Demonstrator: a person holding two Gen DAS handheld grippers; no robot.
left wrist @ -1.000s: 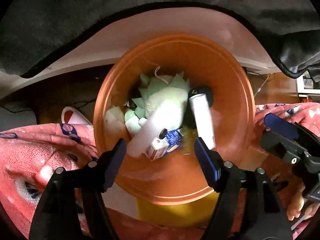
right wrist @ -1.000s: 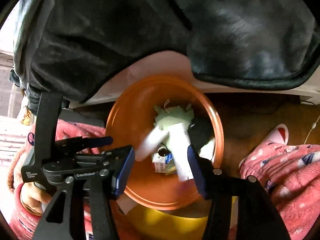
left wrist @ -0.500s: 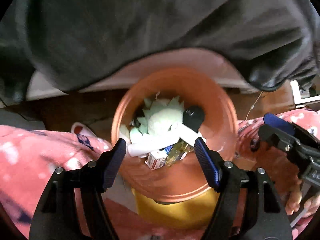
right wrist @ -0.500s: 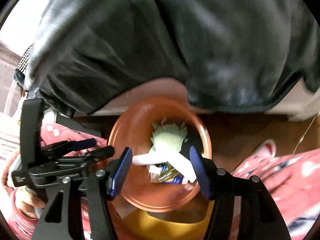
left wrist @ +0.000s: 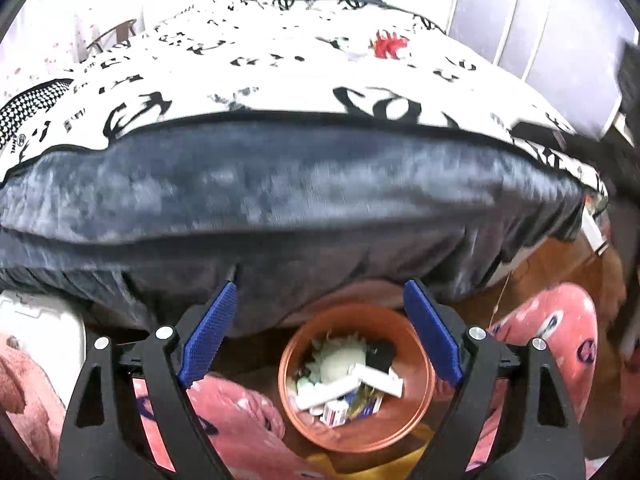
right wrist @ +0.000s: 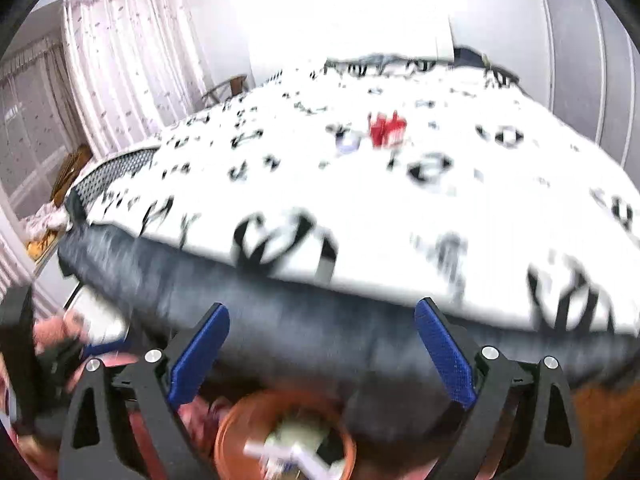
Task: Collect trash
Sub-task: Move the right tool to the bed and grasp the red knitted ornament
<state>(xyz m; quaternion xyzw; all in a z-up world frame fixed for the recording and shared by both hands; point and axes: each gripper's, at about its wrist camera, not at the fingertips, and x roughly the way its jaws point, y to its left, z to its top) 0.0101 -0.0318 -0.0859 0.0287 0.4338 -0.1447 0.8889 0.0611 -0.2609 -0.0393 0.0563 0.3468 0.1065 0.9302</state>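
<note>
Left hand-held gripper (left wrist: 318,330): one, its two blue pads stand far apart with nothing between them; the jaws have just been opening wider.
Right hand-held gripper (right wrist: 322,344): one, its two blue pads are also far apart and empty; these jaws have just been opening too.
Bin (left wrist: 416,424): one round orange bin, it stands on the floor just below the edge of the bed, between two legs in pink patterned trousers (left wrist: 240,412).
Trash in the bin: two white tubes (left wrist: 380,378) that cross each other, one small carton (left wrist: 334,414) with red and blue print, one pale green crumpled piece (left wrist: 340,362), one black piece (left wrist: 380,354); smaller bits I cannot count.
Trash on the bed: one red item (right wrist: 387,128) and one small pale item (right wrist: 348,140) just beside it, both far up on the cover and well apart from the bin; blur hides what they are.
Bed (right wrist: 460,200): one, with a white cover with black print and a dark grey blanket (left wrist: 280,200) that hangs over the near edge.
Curtain (right wrist: 132,64): one, white, at the left behind the bed.
</note>
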